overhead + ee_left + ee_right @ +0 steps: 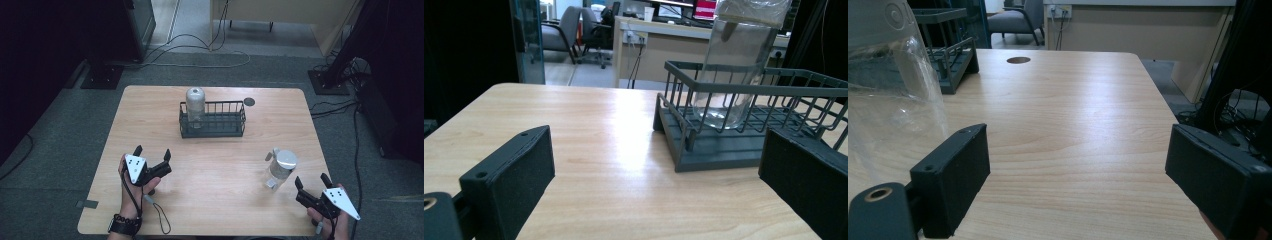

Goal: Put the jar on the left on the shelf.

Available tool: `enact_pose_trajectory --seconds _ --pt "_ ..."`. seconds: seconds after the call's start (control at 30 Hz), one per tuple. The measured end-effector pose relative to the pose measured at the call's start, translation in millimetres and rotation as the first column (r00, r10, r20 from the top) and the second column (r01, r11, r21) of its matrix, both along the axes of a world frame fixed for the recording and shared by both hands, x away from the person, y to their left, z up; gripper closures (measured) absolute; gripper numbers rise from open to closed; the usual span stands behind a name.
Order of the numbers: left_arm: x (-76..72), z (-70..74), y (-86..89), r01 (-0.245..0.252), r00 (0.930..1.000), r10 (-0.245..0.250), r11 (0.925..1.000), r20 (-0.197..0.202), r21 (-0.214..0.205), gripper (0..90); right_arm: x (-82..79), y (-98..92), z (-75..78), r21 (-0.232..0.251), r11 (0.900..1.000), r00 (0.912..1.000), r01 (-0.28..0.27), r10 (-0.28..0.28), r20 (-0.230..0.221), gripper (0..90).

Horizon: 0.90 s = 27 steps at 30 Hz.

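A dark wire basket [213, 131] stands at the table's back middle, and a clear jar [195, 106] stands upright in its left end. The left gripper view shows the same basket [724, 150] and jar [736, 70] ahead of its jaws. A second clear jar with a silver lid [281, 166] stands on the table at the front right; it looms at the left of the right gripper view [888, 95]. My left gripper [152, 152] is open at the front left, holding nothing. My right gripper [312, 180] is open just right of the lidded jar, apart from it.
The wooden table [215, 205] has a small round dark hole [249, 102] near its back edge, right of the basket. Cables and stand bases lie on the floor behind and to the right of the table. Office chairs and a desk show far off.
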State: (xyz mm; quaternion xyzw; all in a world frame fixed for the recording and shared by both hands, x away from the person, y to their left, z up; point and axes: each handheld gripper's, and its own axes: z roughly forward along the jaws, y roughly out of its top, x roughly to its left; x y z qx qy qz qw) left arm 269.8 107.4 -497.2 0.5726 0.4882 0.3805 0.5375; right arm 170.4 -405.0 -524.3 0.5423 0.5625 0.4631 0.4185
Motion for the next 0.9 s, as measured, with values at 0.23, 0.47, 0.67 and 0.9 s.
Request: enact_pose_trajectory --seconds 0.23,0.47,0.67,0.9 --pt "-7.4 -2.4 11.8 -0.014 0.9999 0.014 0.9999 0.0 0.005 1.6 -0.3 -0.1 -0.1 0.0 1.0 1.0 0.004 -0.004 0.002 10.2" --pt "-13.8 -6.1 24.5 -0.027 0.9996 0.027 0.9996 -0.005 0.005 1.6 -0.3 0.1 -0.1 -0.004 1.0 1.0 0.004 -0.004 0.004 10.2" --pt "-20.2 -10.9 33.7 -0.039 0.9992 0.039 0.9989 -0.005 0.026 1.6 -0.3 -0.2 -0.1 0.001 1.0 1.0 0.005 -0.005 0.004 10.2" --pt "-27.5 -13.7 41.8 -0.048 0.9988 0.048 0.9987 -0.006 0.018 1.6 -0.2 -0.2 -0.1 0.003 1.0 1.0 0.007 -0.007 0.002 10.2"
